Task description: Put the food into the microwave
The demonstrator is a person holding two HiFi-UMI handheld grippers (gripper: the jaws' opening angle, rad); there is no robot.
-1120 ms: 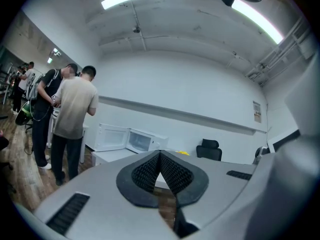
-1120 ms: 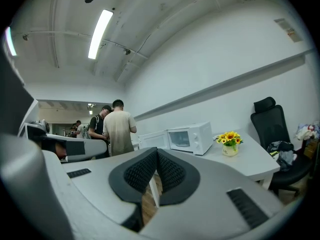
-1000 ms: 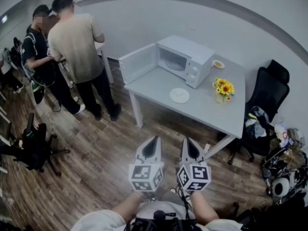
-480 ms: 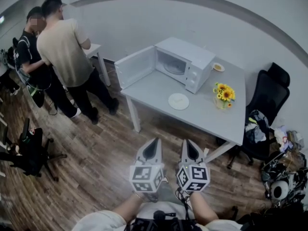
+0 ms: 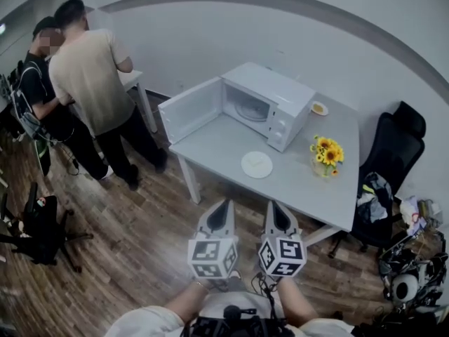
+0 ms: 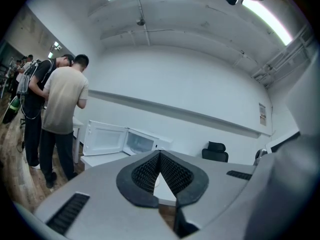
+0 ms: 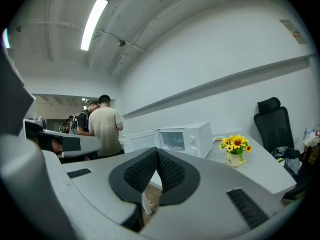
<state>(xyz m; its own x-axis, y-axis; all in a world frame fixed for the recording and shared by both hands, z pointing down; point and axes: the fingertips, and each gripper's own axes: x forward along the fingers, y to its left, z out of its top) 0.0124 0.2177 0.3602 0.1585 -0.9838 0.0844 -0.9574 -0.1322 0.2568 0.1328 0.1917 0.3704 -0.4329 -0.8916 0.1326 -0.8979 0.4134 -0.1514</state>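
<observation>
The left gripper [image 5: 226,203] is clenched, its black pads meeting at the tip with nothing between them. The right gripper [image 5: 269,203] just beside it is clenched too and also empty. Both are held side by side above the wooden floor [image 5: 140,223], pointing toward the table [image 5: 309,188], which stands well apart from them.

On the table's far left part sits the white microwave [image 5: 277,97], its door [image 5: 189,109] swung wide open to the left so the cavity and glass turntable show. A round white plate [image 5: 257,164] lies on the table just in front of the microwave; what it carries is too pale to make out. A small dish [image 5: 319,108] with something yellowish in it sits to the right of the microwave, toward the wall. Near the plate, to its right, stands a pot of sunflowers [image 5: 327,149].

A black office chair [image 5: 396,142] stands at the table's right end. At the far left, two people [image 5: 84,69] stand with their backs turned.
</observation>
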